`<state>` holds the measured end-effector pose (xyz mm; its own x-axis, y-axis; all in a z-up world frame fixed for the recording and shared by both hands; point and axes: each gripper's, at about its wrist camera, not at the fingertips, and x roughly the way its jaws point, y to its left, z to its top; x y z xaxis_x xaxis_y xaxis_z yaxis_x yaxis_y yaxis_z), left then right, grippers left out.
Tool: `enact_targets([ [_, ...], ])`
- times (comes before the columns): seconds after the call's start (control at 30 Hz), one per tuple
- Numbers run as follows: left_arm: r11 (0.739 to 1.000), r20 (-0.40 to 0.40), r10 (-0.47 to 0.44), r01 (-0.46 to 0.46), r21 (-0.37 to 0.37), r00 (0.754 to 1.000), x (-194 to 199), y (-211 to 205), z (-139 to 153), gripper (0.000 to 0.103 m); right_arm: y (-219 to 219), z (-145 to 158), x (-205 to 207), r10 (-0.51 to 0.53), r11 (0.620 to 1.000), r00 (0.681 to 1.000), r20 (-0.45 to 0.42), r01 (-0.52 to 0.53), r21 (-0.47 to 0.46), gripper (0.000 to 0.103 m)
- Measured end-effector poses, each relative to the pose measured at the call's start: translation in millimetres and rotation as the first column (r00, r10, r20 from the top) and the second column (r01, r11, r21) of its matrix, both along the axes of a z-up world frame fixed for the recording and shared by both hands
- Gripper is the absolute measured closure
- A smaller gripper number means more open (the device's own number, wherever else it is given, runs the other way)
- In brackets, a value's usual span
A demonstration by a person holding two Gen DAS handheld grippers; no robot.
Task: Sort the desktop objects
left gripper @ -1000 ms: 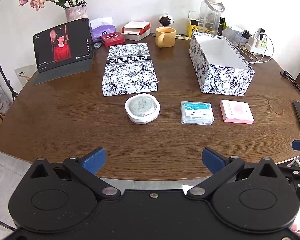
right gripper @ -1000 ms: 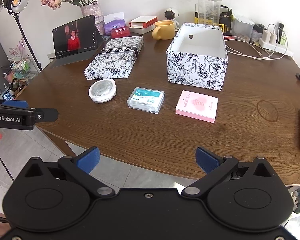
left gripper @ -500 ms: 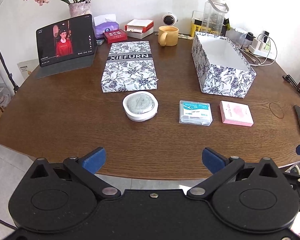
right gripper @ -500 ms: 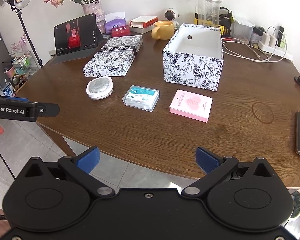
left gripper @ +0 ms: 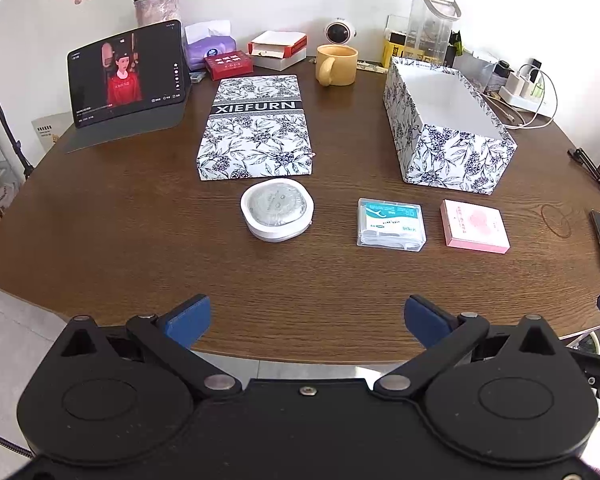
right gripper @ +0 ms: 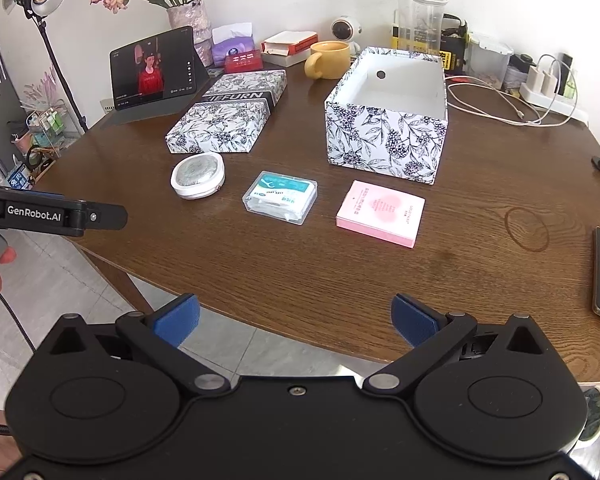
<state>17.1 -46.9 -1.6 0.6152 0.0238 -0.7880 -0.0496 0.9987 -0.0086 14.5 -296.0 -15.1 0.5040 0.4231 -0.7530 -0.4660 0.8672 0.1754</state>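
The table (left gripper: 100, 240) is showing dark wood grain with a soft sheen. The floral box (left gripper: 456, 148) is looking like matt printed card. The floss case (left gripper: 392, 224) is appearing as clear glossy plastic. The pink pad (left gripper: 474, 226) is looking like matt paper.

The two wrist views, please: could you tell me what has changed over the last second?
Only the viewpoints shifted: both cameras drifted slightly, the right one nearing the open floral box. Nothing was taken or released; the left gripper and right gripper have kept their jaws open. The round case, clear box and pink pad stayed put.
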Motion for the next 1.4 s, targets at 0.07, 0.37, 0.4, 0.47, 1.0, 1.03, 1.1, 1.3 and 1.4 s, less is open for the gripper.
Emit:
enact_targets([
  [0.07,1.0,-0.005,-0.01,0.01,0.005,1.0,4.9,-1.3,-2.3,0.0,5.4,-0.6,7.7,0.0,1.0,1.0,-0.003,0.0,-0.002,0.0],
  [0.37,0.998,-0.039,-0.06,0.061,0.026,0.997,46.0,7.2,-15.4,0.0,29.6,-3.3,42.1,0.002,1.0,1.0,-0.015,-0.002,-0.011,0.0],
  [0.4,0.997,-0.043,-0.066,0.067,0.028,0.997,51.2,9.0,-16.8,0.0,32.3,-3.6,45.9,0.002,1.0,1.0,-0.016,-0.002,-0.012,0.0],
  [0.47,0.996,-0.052,-0.079,0.08,0.034,0.996,61.8,12.6,-19.6,0.0,41.5,-4.2,52.0,0.005,1.0,1.0,-0.017,-0.006,-0.018,0.0],
  [1.0,0.913,-0.239,-0.389,0.408,0.033,0.89,164.7,36.8,-69.1,0.0,88.2,-4.7,98.8,-0.025,0.997,1.0,-0.011,0.024,-0.072,0.0],
  [1.03,0.904,-0.251,-0.407,0.427,0.031,0.878,171.1,38.3,-72.3,0.0,90.1,-5.4,100.7,-0.03,0.997,0.999,-0.014,0.029,-0.075,0.0],
  [1.1,0.884,-0.274,-0.442,0.466,0.025,0.854,184.1,41.3,-78.6,0.0,93.8,-6.9,104.5,-0.04,0.996,0.999,-0.021,0.038,-0.08,0.0],
  [1.3,0.805,-0.328,-0.544,0.591,0.057,0.772,206.9,31.8,-105.9,0.0,105.1,-11.4,115.9,-0.072,0.993,0.997,-0.039,0.068,-0.098,0.0],
  [1.4,0.785,-0.348,-0.566,0.617,0.049,0.747,213.0,27.6,-115.9,0.0,110.7,-13.6,121.6,-0.088,0.991,0.995,-0.048,0.082,-0.106,0.0],
])
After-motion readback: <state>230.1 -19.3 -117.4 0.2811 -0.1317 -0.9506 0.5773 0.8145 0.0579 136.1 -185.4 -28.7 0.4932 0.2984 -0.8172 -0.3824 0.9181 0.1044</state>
